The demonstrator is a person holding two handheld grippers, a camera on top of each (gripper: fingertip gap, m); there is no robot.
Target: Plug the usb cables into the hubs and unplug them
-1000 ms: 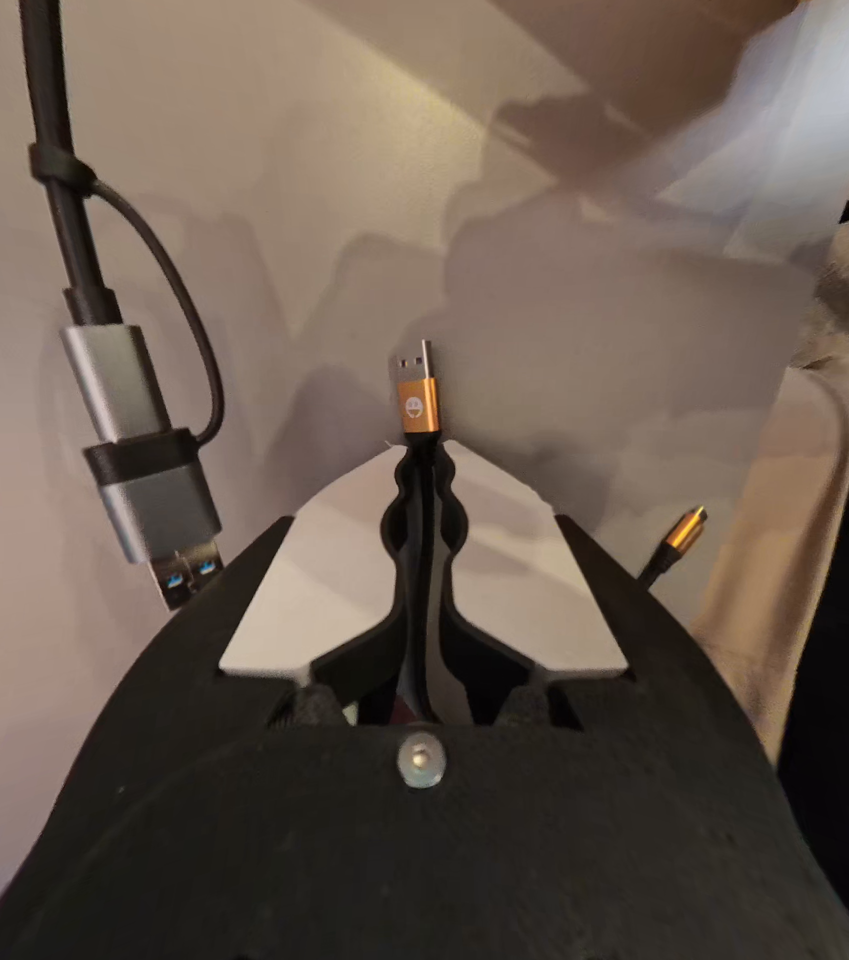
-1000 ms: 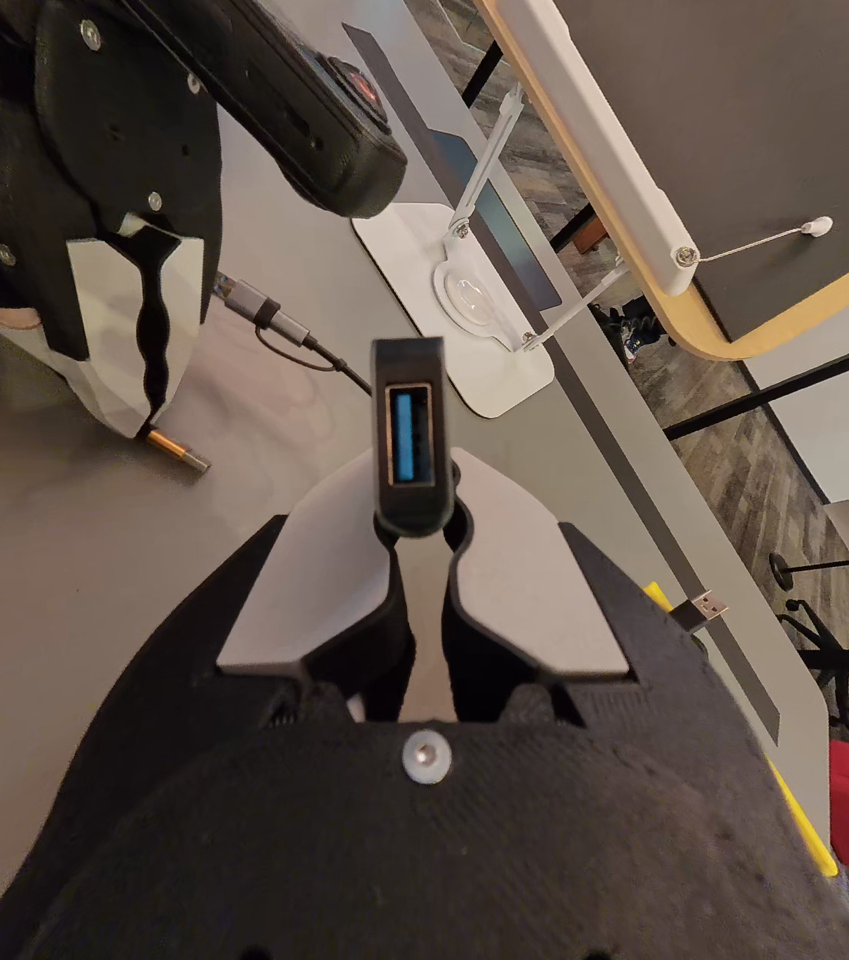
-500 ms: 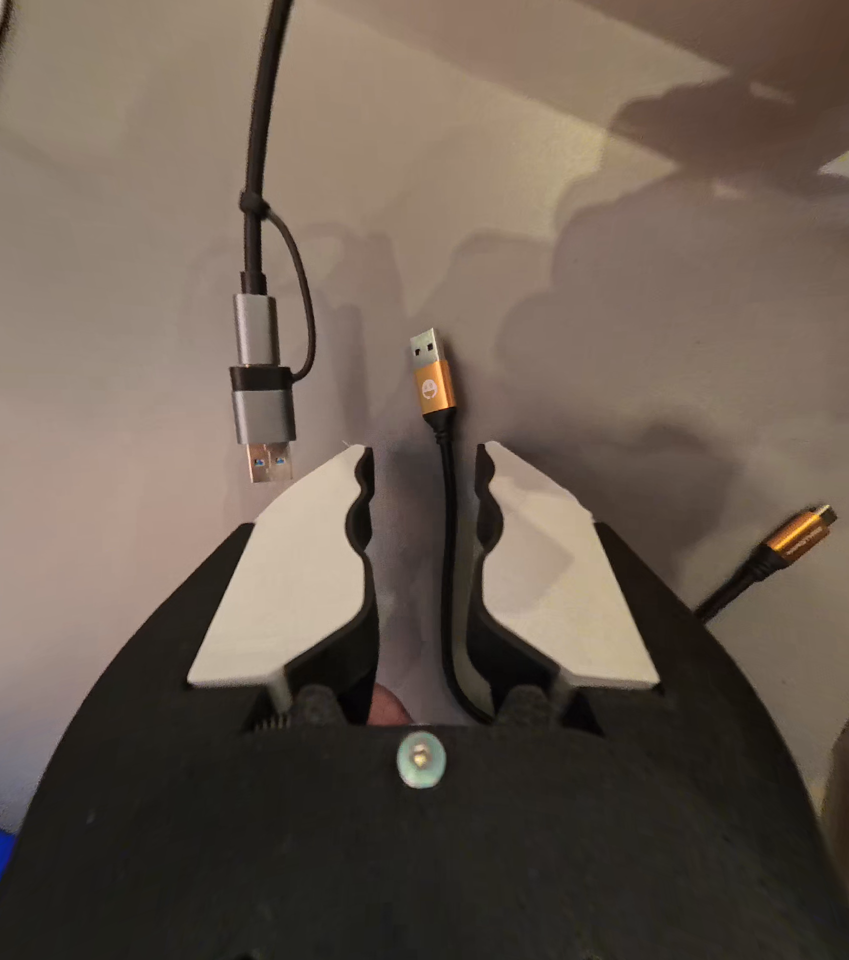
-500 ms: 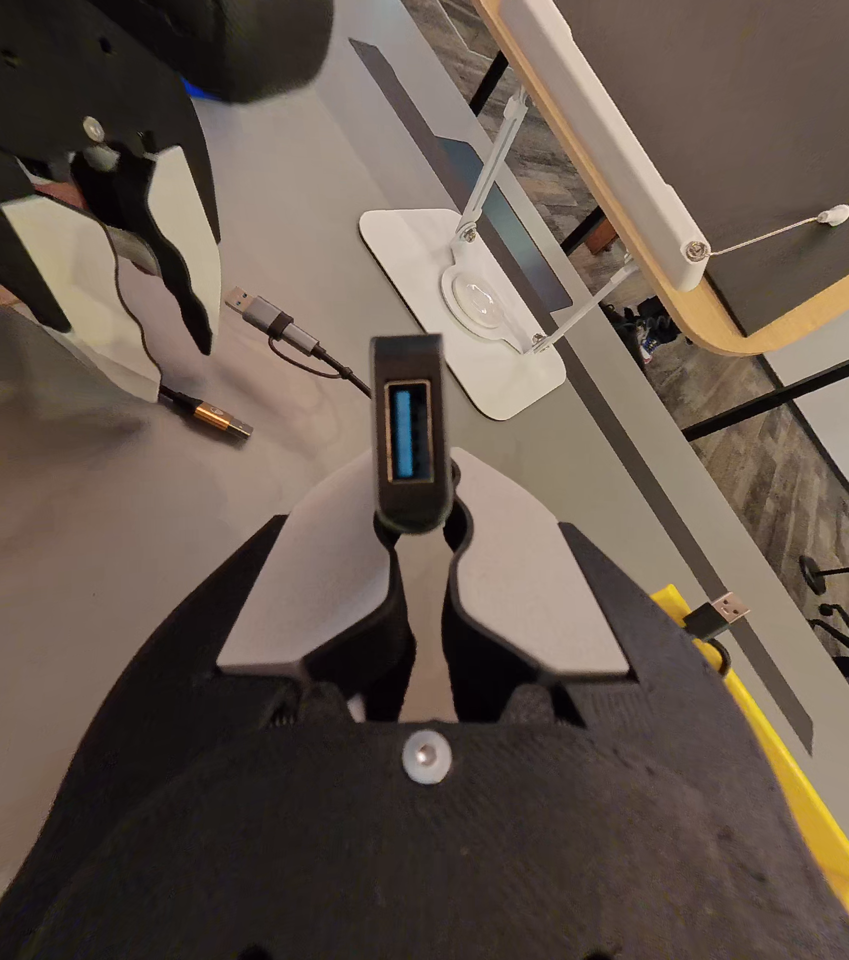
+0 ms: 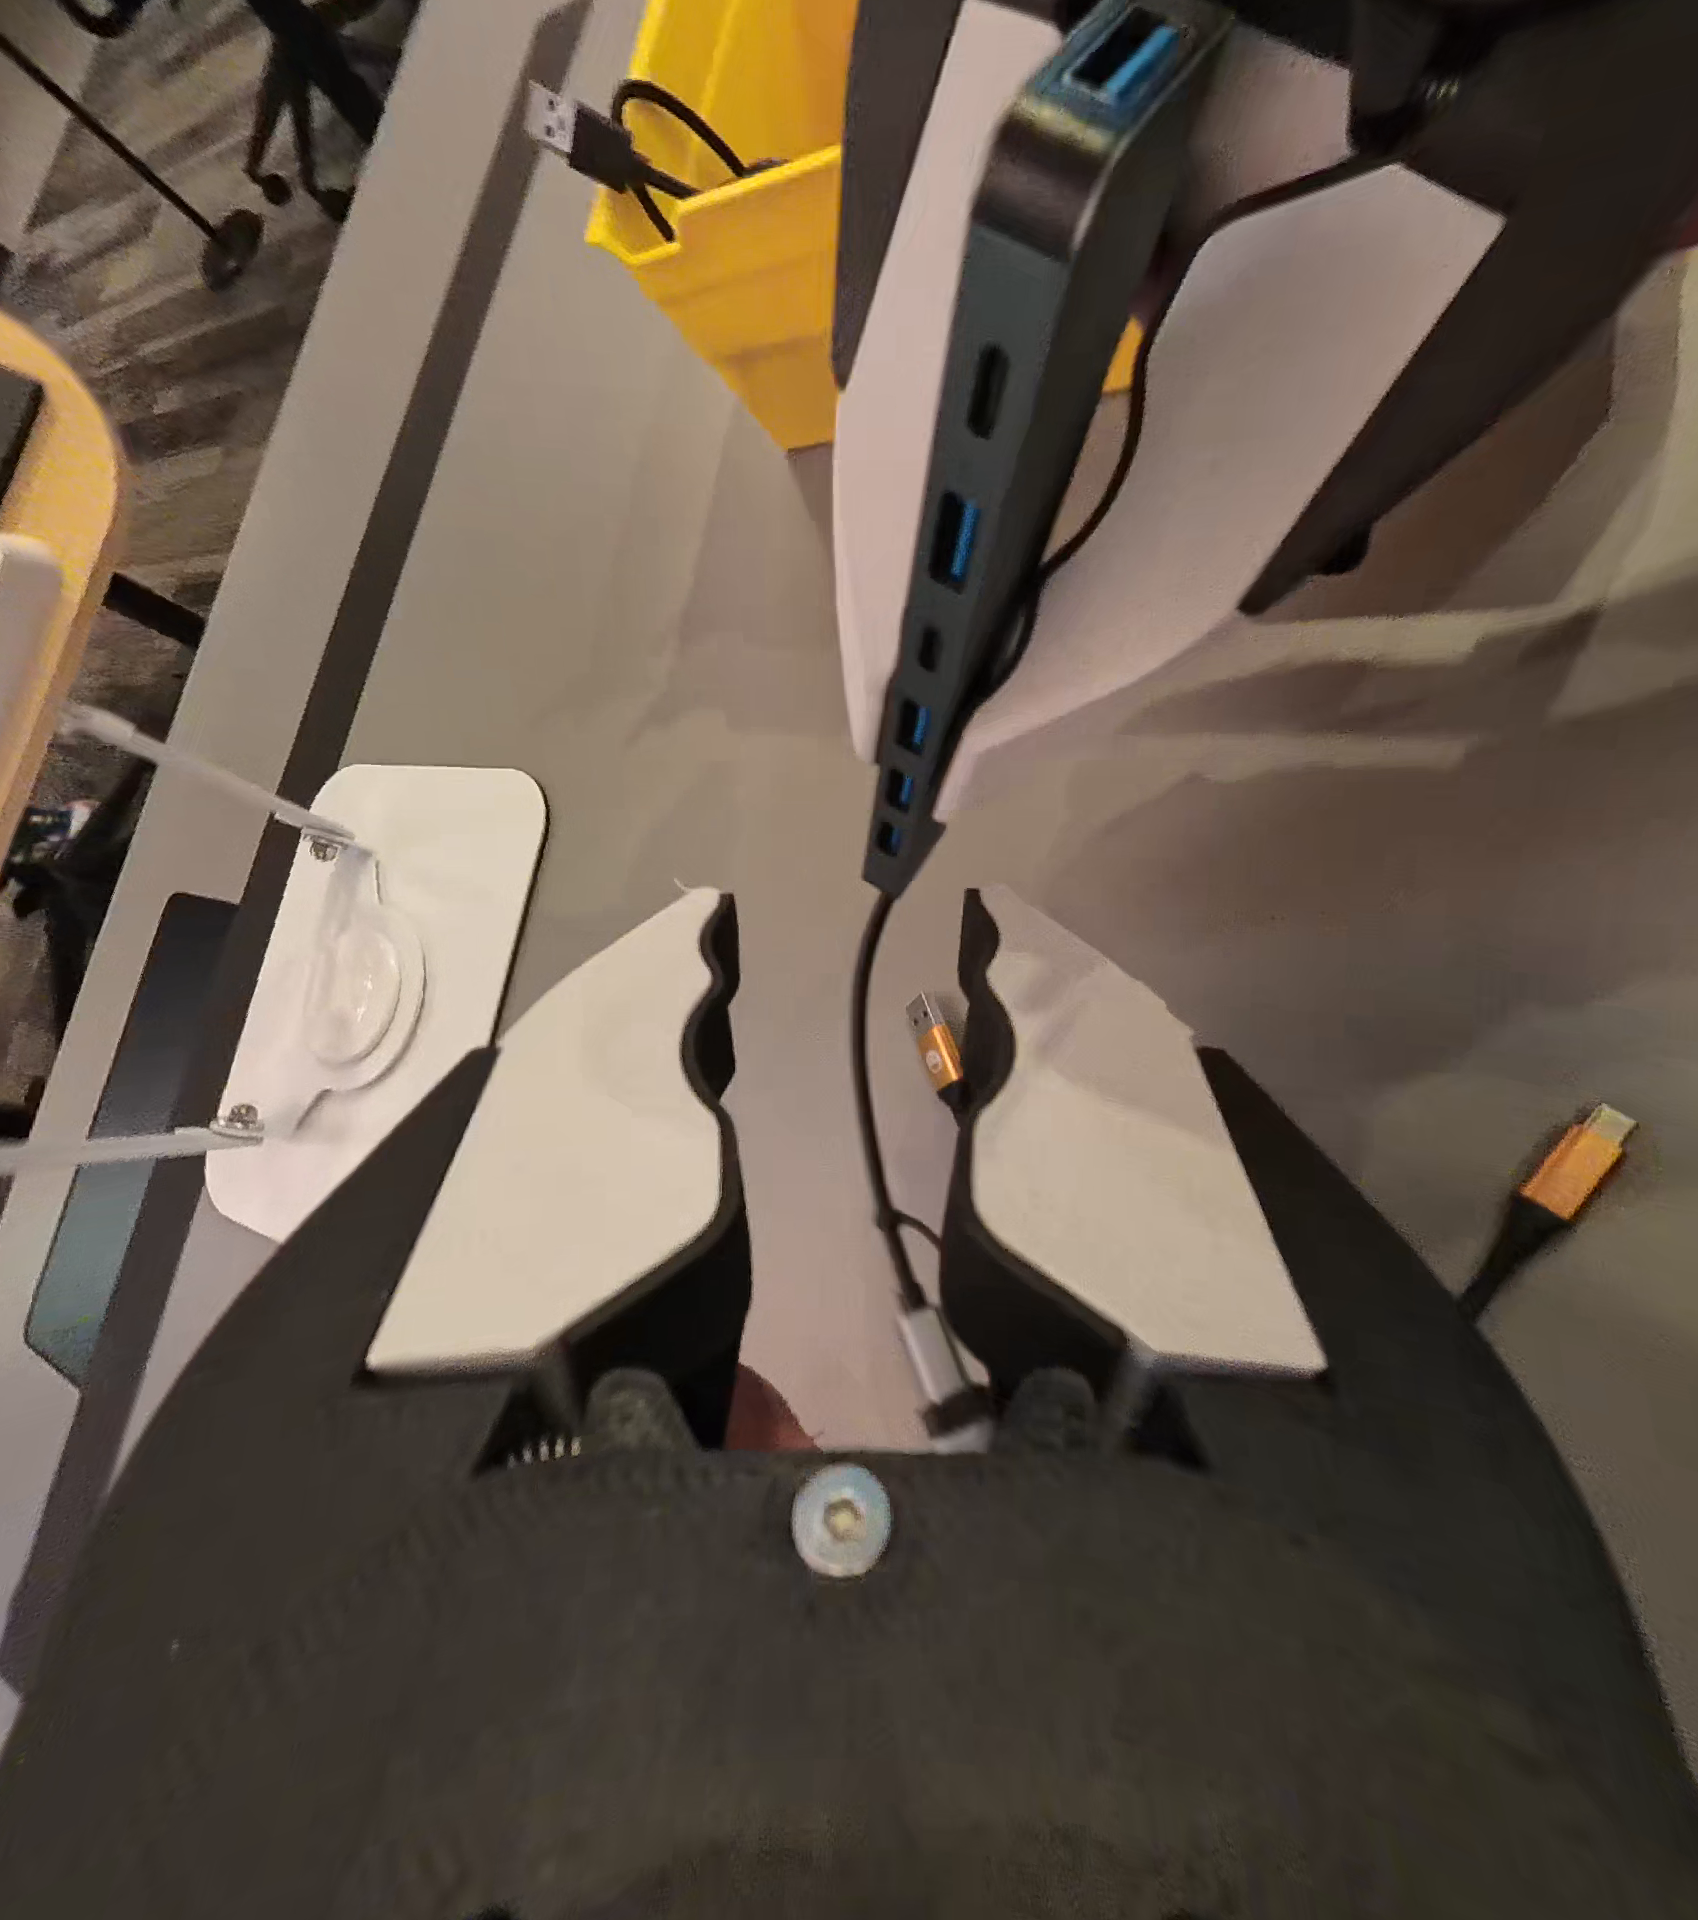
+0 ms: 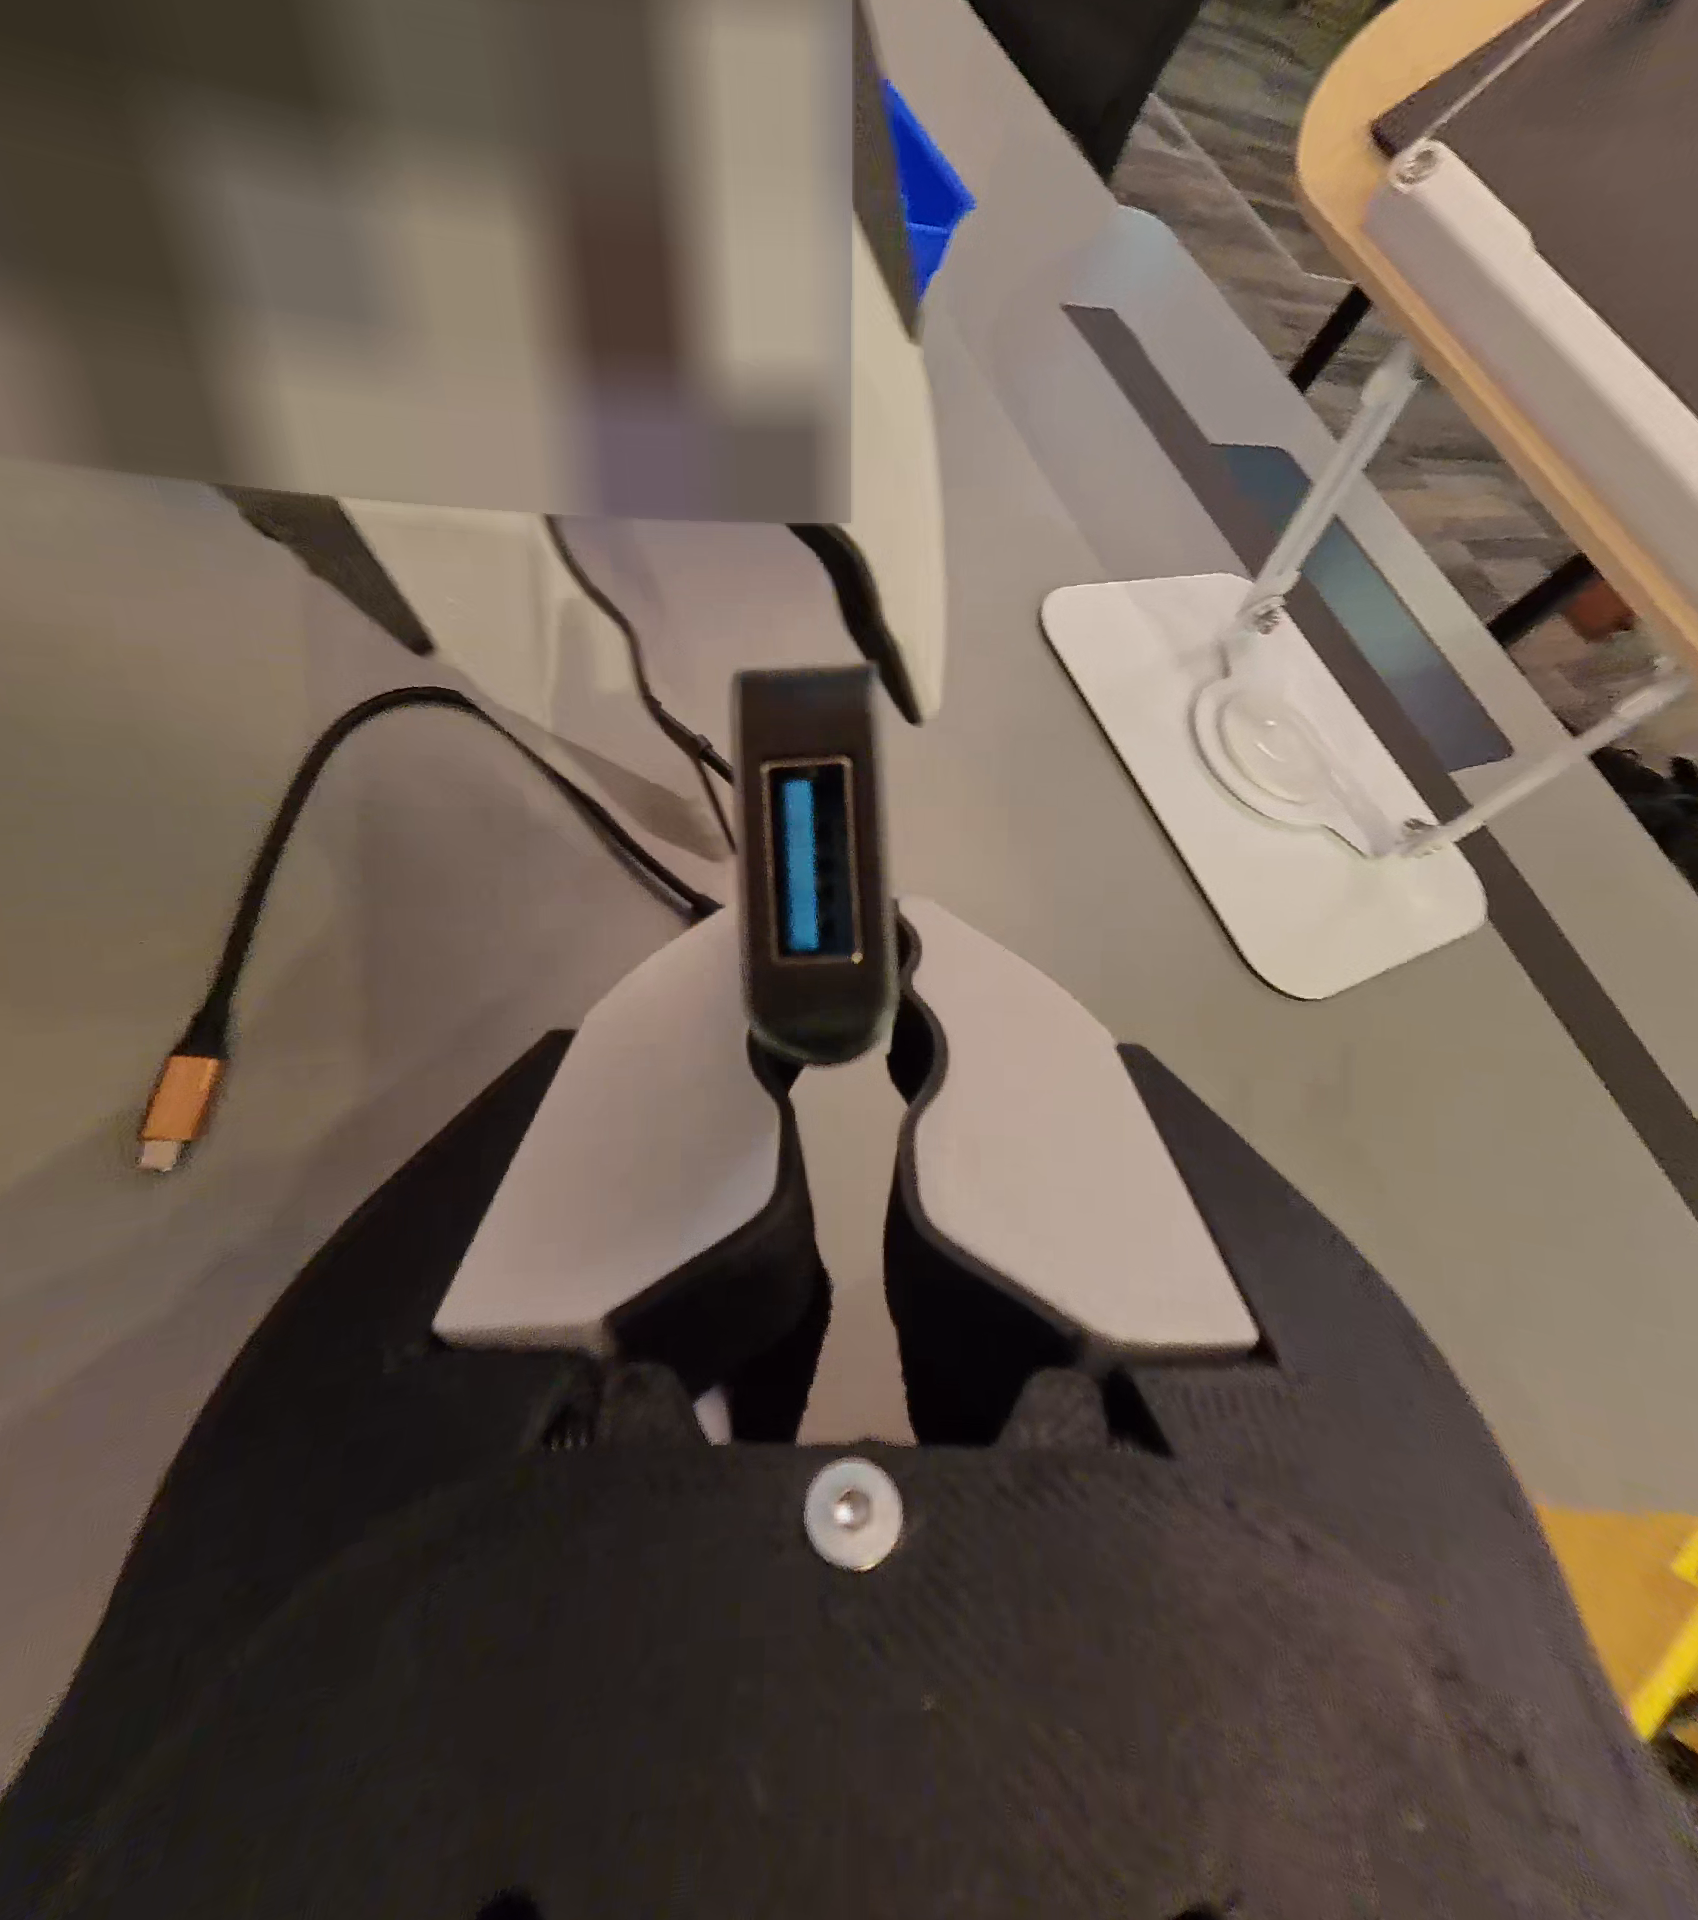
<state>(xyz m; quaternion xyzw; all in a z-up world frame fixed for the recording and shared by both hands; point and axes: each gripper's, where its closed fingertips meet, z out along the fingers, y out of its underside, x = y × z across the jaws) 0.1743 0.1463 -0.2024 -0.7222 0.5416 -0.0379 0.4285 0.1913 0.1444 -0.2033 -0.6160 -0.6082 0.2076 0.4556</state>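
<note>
My right gripper (image 6: 819,935) is shut on a dark multi-port hub (image 6: 809,862), holding it above the grey table with a blue end port facing its camera. In the left wrist view the hub (image 5: 1011,416) hangs between the right gripper's (image 5: 912,769) white fingers, its side ports showing. My left gripper (image 5: 845,925) is open and empty, just below the hub's lower end. The orange USB-A plug (image 5: 933,1049) lies on the table between the left fingers. The orange USB-C plug (image 5: 1572,1164) lies further right and also shows in the right wrist view (image 6: 185,1101). The hub's own cable ends in a silver adapter (image 5: 933,1361).
A yellow bin (image 5: 741,239) holding a black USB cable (image 5: 575,135) stands at the far table edge. A white stand base (image 5: 409,935) with clear legs sits near the left edge, seen also in the right wrist view (image 6: 1260,779). A blue bin (image 6: 918,208) is behind. The grippers are tip to tip, or close to it. From the left gripper's tips to the orange USB-A plug (image 5: 933,1049) is close to 11 centimetres.
My left gripper opened and let the orange USB-A plug drop to the table, then rose and swung to face the hub. My right gripper kept hold of the hub.
</note>
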